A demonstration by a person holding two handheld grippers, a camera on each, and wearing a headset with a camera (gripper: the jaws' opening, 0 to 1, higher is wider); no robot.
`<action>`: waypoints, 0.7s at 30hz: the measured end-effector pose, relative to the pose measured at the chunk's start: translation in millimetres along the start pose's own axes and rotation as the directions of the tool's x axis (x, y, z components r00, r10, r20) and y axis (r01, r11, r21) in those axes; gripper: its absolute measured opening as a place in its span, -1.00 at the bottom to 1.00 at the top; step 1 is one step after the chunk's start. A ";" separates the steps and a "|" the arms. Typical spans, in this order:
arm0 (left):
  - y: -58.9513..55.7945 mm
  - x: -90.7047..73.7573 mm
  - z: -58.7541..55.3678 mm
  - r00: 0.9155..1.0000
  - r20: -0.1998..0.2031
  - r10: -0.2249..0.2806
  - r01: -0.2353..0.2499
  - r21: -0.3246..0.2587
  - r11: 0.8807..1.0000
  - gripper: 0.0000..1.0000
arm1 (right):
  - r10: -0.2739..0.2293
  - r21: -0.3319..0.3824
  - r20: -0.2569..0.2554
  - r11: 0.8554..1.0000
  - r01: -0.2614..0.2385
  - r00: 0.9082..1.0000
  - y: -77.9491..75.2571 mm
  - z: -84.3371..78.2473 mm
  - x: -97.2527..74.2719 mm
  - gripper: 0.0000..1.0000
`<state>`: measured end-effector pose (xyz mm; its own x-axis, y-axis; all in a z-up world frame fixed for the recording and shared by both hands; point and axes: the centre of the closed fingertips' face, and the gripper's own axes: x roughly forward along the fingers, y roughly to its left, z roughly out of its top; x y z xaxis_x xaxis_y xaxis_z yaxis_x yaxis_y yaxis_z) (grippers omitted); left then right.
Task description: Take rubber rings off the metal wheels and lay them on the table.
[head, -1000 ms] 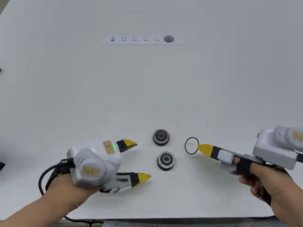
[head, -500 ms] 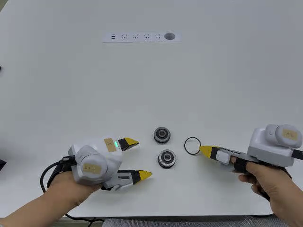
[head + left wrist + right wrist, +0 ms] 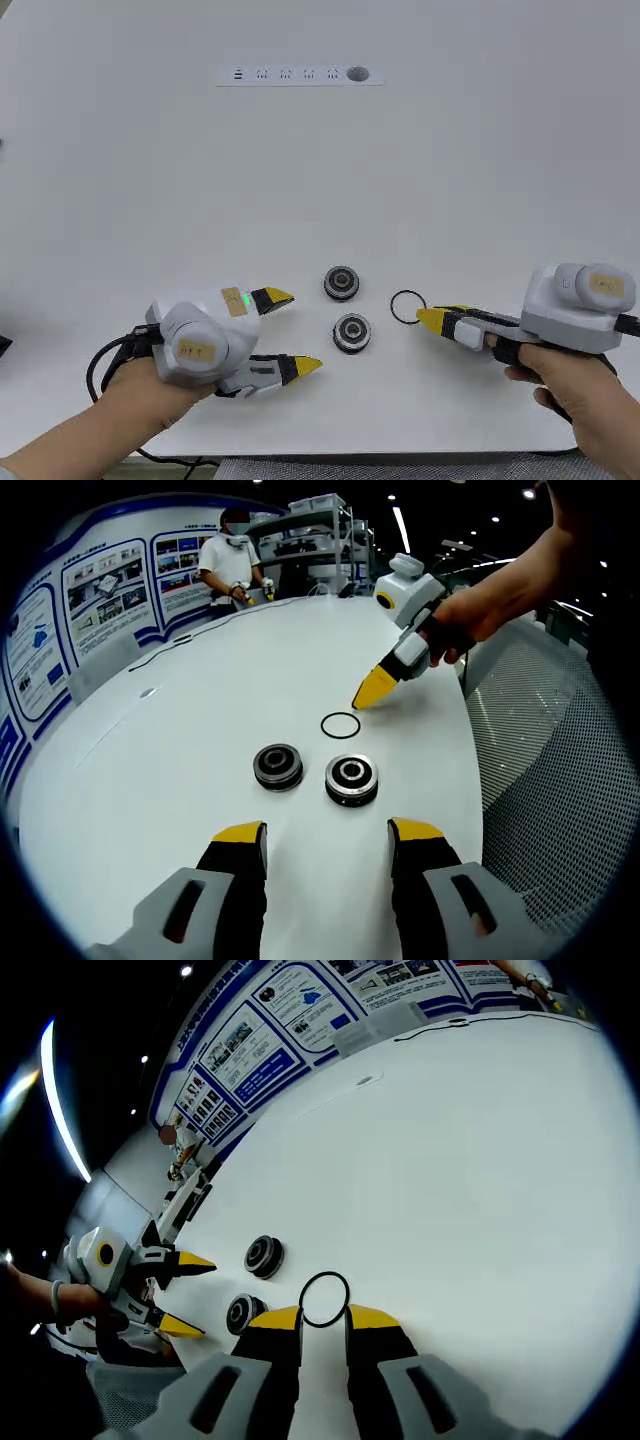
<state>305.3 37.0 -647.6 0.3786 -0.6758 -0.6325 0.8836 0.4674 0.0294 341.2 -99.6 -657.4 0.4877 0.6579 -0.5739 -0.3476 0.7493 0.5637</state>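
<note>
Easing back a touch, the right hand-held gripper, jaws slightly parted, left the rubber ring flat on the worktop just off its tips, beside the metal wheels, so one ring looked delivered.

White bench, black bits, yellow tips

The plain white table carries a thin black rubber ring, a mostly black metal wheel and a silvery-rimmed metal wheel with a dark centre. The left gripper and right gripper are pale grey-white, with black-backed yellow tips.
</note>
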 end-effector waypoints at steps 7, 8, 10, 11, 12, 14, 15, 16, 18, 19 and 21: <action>1.8 1.7 8.7 1.000 0.018 0.001 -0.001 -0.008 1.000 -0.08 | 0.040 -0.003 0.013 0.999 -0.040 0.999 7.5 2.6 -0.3 -0.57; 1.9 2.2 9.7 1.000 0.020 0.000 0.001 -0.006 1.000 -0.09 | 0.045 0.000 0.013 0.999 -0.045 0.999 8.9 2.4 -0.4 -0.56; 1.3 3.9 12.5 1.000 0.022 -0.005 0.005 -0.002 1.000 -0.12 | 0.059 0.006 0.017 0.998 -0.059 0.998 13.6 2.3 -0.6 -0.55; 0.6 5.0 14.2 1.000 0.024 -0.009 0.009 0.000 1.000 -0.13 | 0.067 0.008 0.017 0.998 -0.067 0.998 16.0 2.0 -0.5 -0.53; -0.3 5.9 15.4 1.000 0.026 -0.013 0.013 0.002 1.000 -0.14 | 0.073 0.008 0.017 0.997 -0.073 0.997 18.2 1.5 -0.5 -0.52; -2.3 7.9 18.1 0.999 0.027 -0.021 0.021 0.007 1.000 -0.18 | 0.084 0.009 0.018 0.996 -0.084 0.996 22.0 1.1 -0.2 -0.49; -3.3 8.8 19.2 0.999 0.029 -0.026 0.026 0.008 1.000 -0.20 | 0.088 0.009 0.018 0.996 -0.088 0.996 23.1 0.8 0.0 -0.49; -4.7 10.4 20.4 0.999 0.029 -0.032 0.032 0.011 0.999 -0.24 | 0.095 0.014 0.018 0.995 -0.095 0.995 24.3 0.5 0.2 -0.49; -6.7 12.3 22.4 0.999 0.029 -0.040 0.040 0.015 0.999 -0.28 | 0.101 0.019 0.018 0.995 -0.101 0.995 25.5 0.3 0.5 -0.49; -7.8 13.6 24.5 0.999 0.031 -0.045 0.044 0.020 0.999 -0.29 | 0.105 0.018 0.019 0.994 -0.105 0.994 25.5 0.3 1.2 -0.49; -9.4 15.9 27.5 0.998 0.031 -0.053 0.053 0.026 0.998 -0.32 | 0.109 0.018 0.017 0.994 -0.110 0.994 26.3 0.3 1.5 -0.49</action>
<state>310.6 6.3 -636.6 0.3393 -0.7172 -0.6087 0.9091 0.4163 0.0162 333.0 -78.9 -643.2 0.4604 0.7344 -0.4987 -0.3840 0.6712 0.6340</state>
